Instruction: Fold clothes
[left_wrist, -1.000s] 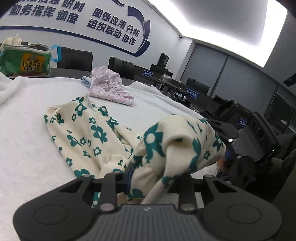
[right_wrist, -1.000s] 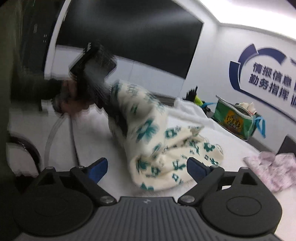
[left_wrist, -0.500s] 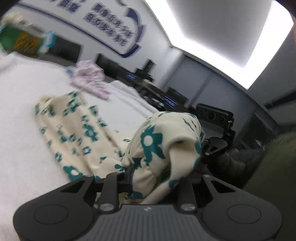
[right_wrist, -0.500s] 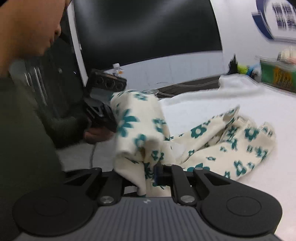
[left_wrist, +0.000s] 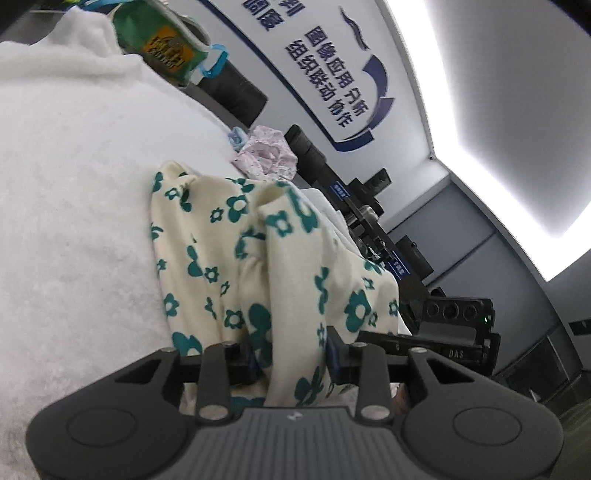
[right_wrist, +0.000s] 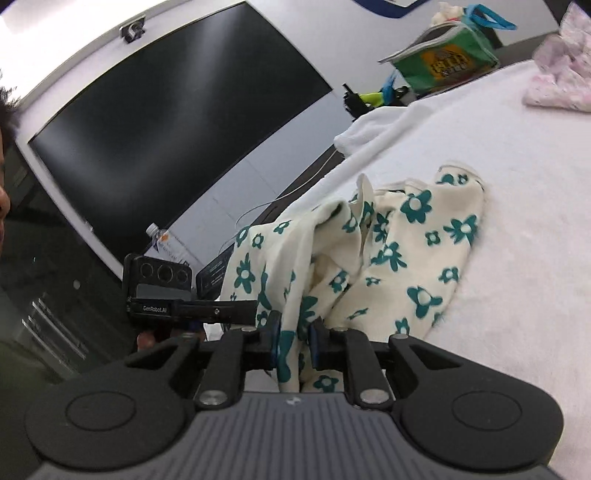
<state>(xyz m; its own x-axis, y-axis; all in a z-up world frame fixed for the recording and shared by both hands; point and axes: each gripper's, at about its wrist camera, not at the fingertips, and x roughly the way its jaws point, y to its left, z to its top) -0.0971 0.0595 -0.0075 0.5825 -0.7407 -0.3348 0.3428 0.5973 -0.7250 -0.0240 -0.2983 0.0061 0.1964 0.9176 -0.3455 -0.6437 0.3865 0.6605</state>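
Note:
A cream garment with teal flowers (left_wrist: 221, 258) lies bunched on the white fleecy table cover (left_wrist: 74, 184). Its near edge is lifted. My left gripper (left_wrist: 291, 356) has a thick fold of that edge between its pads, which still touch the cloth while the jaws are opening. In the right wrist view the same garment (right_wrist: 424, 251) hangs from my right gripper (right_wrist: 294, 343), which is shut on a narrower fold. The two grippers hold the edge close together. The left gripper's body (right_wrist: 159, 291) shows beside the cloth, with a hand under it.
A pink patterned garment (left_wrist: 266, 155) lies farther back on the cover. A green bag (right_wrist: 443, 59) stands at the far end, near black chairs (left_wrist: 236, 88). A large dark screen (right_wrist: 166, 129) and a bottle (right_wrist: 155, 232) are beyond the table's edge.
My right gripper, open a second ago, closed on the garment's edge and drew up to the left gripper. Both views have rolled. The left jaws stand a little wider around the fold.

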